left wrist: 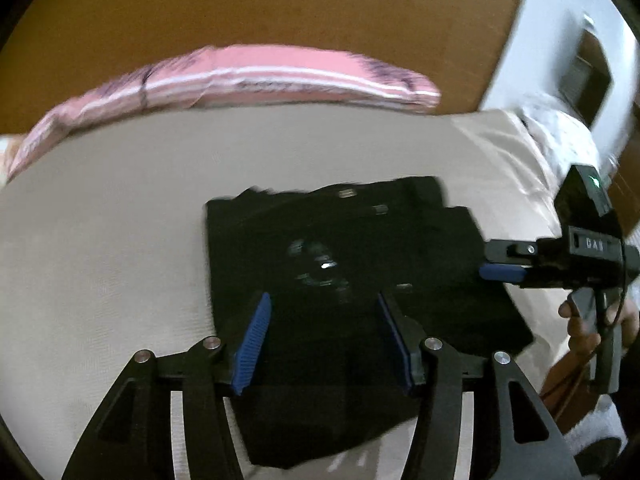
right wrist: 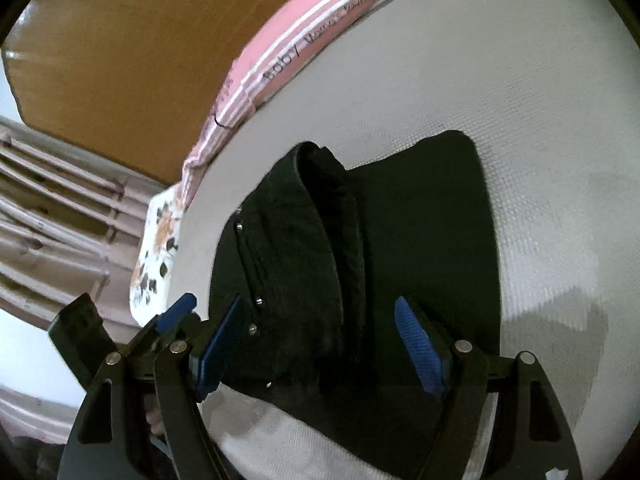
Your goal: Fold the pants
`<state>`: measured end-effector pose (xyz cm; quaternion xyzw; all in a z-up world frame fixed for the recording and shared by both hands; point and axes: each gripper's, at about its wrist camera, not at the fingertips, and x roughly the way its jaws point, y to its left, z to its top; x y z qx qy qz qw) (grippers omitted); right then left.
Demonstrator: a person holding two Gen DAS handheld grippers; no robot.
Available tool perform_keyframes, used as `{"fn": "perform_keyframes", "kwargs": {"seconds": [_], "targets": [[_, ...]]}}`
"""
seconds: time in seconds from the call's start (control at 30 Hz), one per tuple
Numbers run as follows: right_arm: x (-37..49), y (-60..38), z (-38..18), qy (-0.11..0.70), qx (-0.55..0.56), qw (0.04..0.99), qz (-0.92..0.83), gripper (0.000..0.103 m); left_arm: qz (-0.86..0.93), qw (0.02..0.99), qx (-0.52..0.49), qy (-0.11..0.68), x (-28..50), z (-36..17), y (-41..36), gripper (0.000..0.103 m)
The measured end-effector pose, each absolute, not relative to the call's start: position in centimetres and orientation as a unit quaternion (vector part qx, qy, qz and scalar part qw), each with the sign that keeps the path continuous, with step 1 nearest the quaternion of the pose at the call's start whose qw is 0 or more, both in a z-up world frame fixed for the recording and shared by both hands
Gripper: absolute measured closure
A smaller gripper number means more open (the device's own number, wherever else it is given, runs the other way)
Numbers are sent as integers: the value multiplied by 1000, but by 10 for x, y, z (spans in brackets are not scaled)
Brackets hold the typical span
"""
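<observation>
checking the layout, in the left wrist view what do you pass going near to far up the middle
left gripper → black pants → beige sheet → pink striped cloth → brown wood

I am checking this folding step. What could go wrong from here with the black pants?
The black pants are folded into a thick stack; with the left gripper and right gripper both open, the top layer could spring back. A jaw could also catch a metal rivet or drag the beige sheet.
</observation>
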<state>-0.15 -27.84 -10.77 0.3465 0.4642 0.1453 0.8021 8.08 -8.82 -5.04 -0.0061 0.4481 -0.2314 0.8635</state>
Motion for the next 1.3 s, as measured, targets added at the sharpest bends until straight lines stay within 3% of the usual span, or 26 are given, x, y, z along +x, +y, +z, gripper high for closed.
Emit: {"fn": "perform_keyframes", "kwargs": {"seconds": [0.2, 0.53, 0.73, 0.87, 1.3], "targets": [[20, -282, -118, 466, 349, 796, 165, 28, -229, 851, 5, 473, 84, -78, -91, 48], [46, -275, -123, 469, 318, 796, 211, 39, -239, 844, 16, 480, 80, -95, -99, 43], [57, -259, -130, 475, 309, 792, 227, 64, -240, 844, 16, 479, 83, -97, -101, 39], [60, -255, -137, 473, 334, 782, 232, 75, -237, 843, 15, 482, 86, -93, -102, 38], [57, -248, -134, 484, 334, 791, 168, 78, -205, 839, 25, 504, 93, -87, -111, 37]]}}
